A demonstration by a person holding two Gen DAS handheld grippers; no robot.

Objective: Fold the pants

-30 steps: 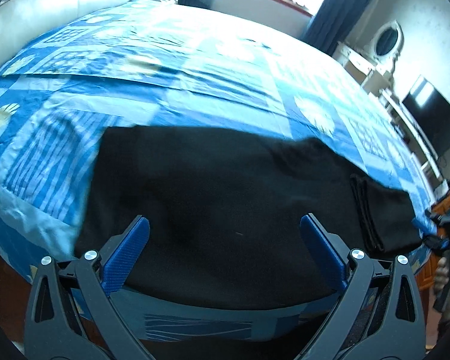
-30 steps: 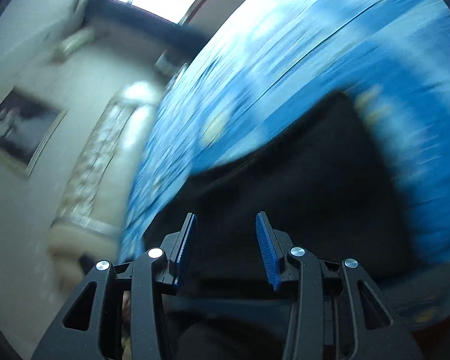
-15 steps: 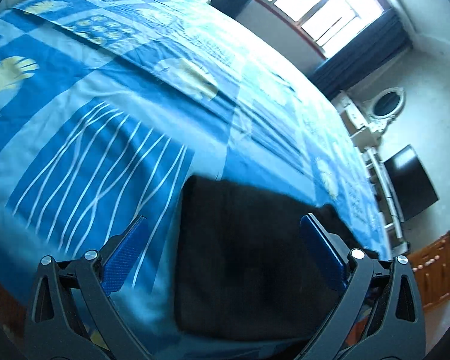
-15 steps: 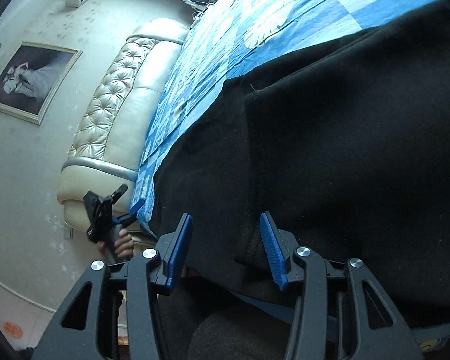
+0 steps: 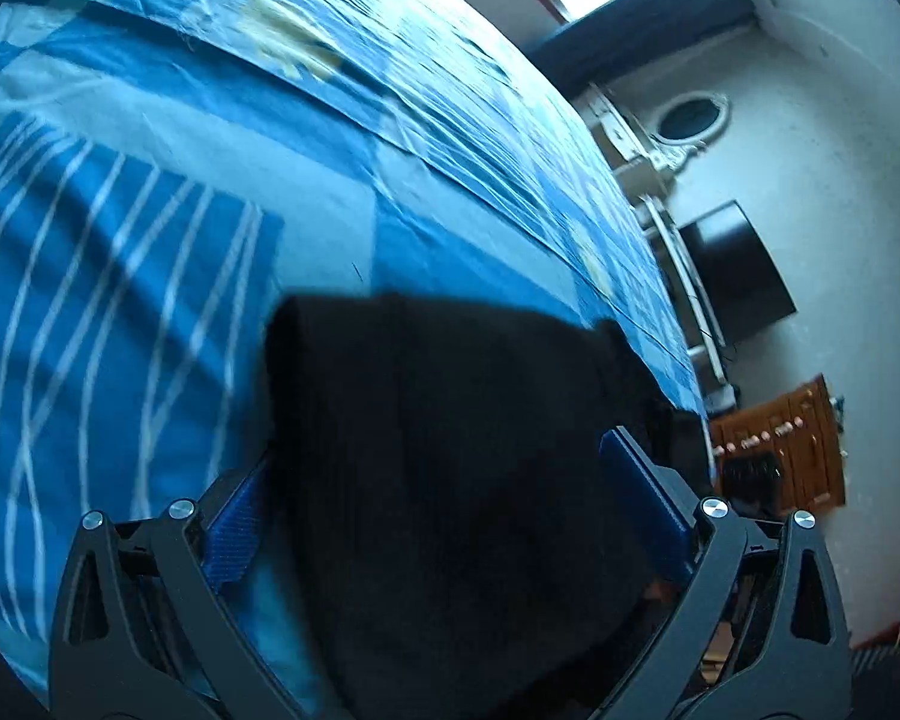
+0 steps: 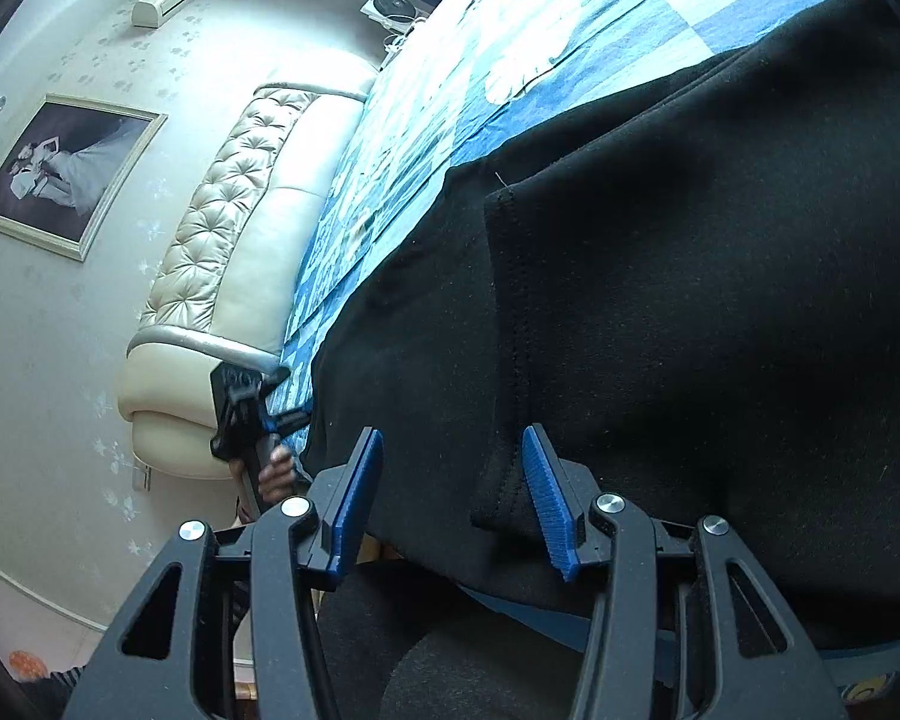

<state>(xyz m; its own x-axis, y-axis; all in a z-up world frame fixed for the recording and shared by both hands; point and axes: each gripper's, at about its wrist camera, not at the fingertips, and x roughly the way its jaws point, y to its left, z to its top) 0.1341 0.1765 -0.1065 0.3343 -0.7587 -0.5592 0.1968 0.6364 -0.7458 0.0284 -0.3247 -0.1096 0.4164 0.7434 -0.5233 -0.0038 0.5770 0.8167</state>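
Black pants (image 5: 438, 372) lie flat on a blue patterned bedspread (image 5: 150, 240). My left gripper (image 5: 441, 492) stands wide open, low over one narrow end of the pants, its blue pads on either side of the cloth and not pressing it. In the right wrist view the pants (image 6: 690, 300) fill the right side, with a stitched hem running toward me. My right gripper (image 6: 453, 495) is open at the near edge, the hem flap lying between its jaws. The left gripper (image 6: 285, 399) shows far left there, held by a hand (image 6: 276, 474).
A cream tufted headboard (image 6: 228, 276) and a framed picture (image 6: 60, 168) are on the left. Beyond the bed's far side stand a dark television (image 5: 732, 276), a wooden cabinet (image 5: 780, 444) and a white dresser with an oval mirror (image 5: 690, 114). The bedspread (image 6: 510, 30) extends well beyond the pants.
The left gripper swung toward one end of the pants and sank close over it. The right gripper dropped to the near edge, and its jaws stand a little wider.
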